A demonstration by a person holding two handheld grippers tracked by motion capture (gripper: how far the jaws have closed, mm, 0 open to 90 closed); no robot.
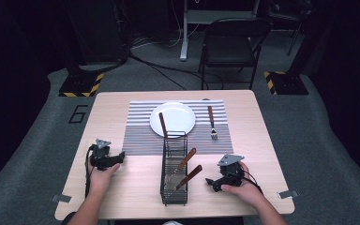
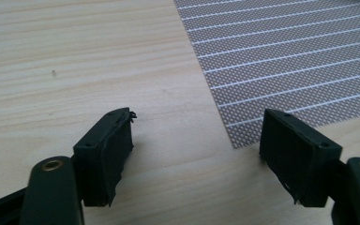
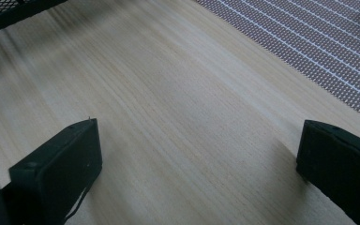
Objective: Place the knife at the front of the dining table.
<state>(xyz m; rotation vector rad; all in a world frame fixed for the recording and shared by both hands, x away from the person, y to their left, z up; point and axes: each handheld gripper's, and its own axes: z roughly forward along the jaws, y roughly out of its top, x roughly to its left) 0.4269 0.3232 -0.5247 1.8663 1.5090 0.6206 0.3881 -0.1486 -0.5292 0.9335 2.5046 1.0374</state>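
Wire rack (image 1: 174, 176) on table (image 1: 122, 187), long axis near-to-far. L tongs (image 1: 115, 158) left of rack, R tongs (image 1: 214, 183) right of it; both open, empty, pointing toward rack.

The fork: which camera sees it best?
The high view: the fork lies whole on the striped mat, right of the plate. The left gripper view catches just the mat; the right gripper view may catch a metal tip at its top right corner.

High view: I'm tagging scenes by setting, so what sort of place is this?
Probably a lab or studio set up as a dining spot: a wooden table on grey carpet, hazard-striped stand bases and floor cables behind.
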